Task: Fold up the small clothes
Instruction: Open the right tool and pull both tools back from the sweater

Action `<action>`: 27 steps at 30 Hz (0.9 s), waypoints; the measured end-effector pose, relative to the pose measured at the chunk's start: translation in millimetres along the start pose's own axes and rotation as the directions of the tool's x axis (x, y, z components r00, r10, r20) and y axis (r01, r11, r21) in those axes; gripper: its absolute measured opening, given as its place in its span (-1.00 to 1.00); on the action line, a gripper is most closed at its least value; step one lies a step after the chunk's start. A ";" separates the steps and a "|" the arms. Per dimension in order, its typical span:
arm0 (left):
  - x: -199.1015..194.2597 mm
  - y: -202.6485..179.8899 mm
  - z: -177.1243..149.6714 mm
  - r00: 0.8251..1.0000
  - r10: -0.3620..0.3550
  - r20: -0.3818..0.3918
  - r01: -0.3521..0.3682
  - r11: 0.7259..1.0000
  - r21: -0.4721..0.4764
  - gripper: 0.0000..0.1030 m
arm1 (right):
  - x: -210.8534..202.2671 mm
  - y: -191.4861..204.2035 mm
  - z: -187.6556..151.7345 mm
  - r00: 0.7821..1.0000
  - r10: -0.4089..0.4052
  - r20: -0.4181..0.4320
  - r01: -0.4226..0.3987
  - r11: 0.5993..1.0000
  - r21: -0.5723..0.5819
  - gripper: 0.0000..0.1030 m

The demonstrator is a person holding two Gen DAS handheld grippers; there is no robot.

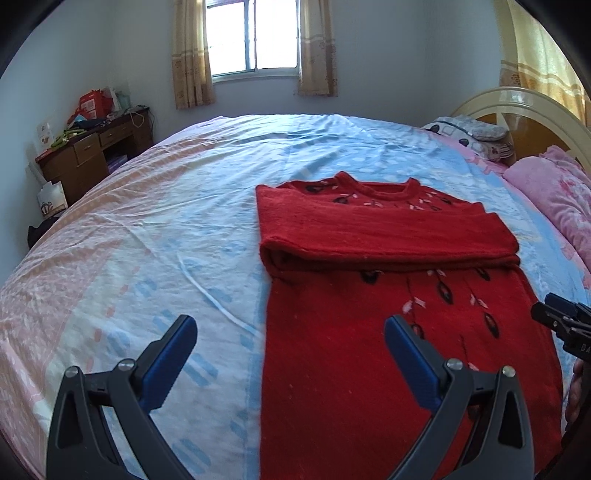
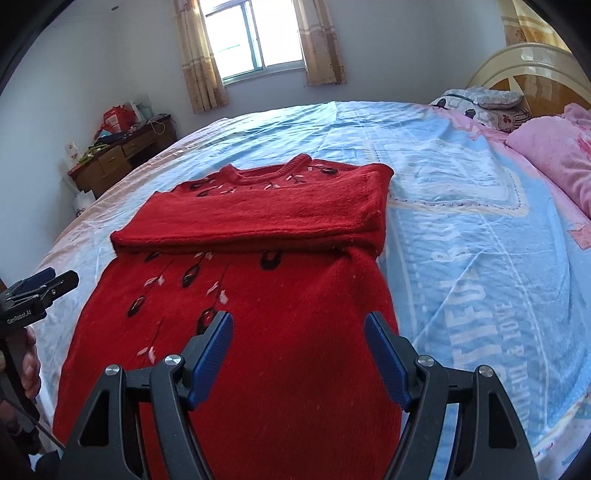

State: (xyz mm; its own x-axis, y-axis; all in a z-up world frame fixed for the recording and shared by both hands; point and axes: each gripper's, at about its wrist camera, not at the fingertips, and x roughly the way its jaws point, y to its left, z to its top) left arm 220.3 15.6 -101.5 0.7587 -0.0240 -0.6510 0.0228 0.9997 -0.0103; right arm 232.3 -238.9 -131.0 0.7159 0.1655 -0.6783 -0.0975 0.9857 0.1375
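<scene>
Red sweater (image 1: 388, 332) on bed (image 1: 184, 221), both hand-held grippers empty.

The sweater lies flat on the bed sheet, neck toward the window (image 1: 251, 37), with its sleeves folded across the chest in a band. The left hand-held gripper (image 1: 290, 336) hovers over the sweater's left edge, jaws wide, holding nothing. The right hand-held gripper (image 2: 299, 332) hovers above the lower body, jaws wide, nothing between them.

Lit by daylight from the window (image 1: 252, 35) on the far wall, blown out to white. Soft, even brightness across the bed (image 1: 147, 221); faint shadows only. Strong fisheye bending, black vignette at corners. Sharp focus throughout, slight softness toward edges.
</scene>
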 end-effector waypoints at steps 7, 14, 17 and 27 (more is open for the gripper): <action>-18.4 -3.5 -10.8 1.000 -0.014 0.011 0.013 1.000 0.019 1.00 | -12.6 6.4 -16.4 1.000 0.009 -0.018 -0.009 1.000 -0.009 0.44; -36.5 -4.4 -25.2 1.000 -0.023 0.012 0.023 0.999 0.038 1.00 | -26.9 13.7 -34.8 0.999 0.024 -0.037 -0.025 1.000 -0.015 0.44; -44.1 -6.5 -31.7 1.000 -0.027 0.014 0.026 0.998 0.050 1.00 | -33.5 16.5 -39.8 0.999 0.033 -0.042 -0.033 0.999 -0.019 0.44; -53.7 -10.3 -51.9 0.999 -0.035 -0.006 0.036 0.997 0.075 1.00 | -53.4 28.8 -51.7 0.998 0.054 -0.043 -0.055 0.998 -0.043 0.44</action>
State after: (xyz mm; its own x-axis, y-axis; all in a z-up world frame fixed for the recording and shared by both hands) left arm 145.6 6.9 -105.9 0.7534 -0.0592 -0.6549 0.0985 0.9949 0.0233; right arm 155.6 -217.7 -128.2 0.6792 0.2193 -0.7004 -0.1671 0.9755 0.1434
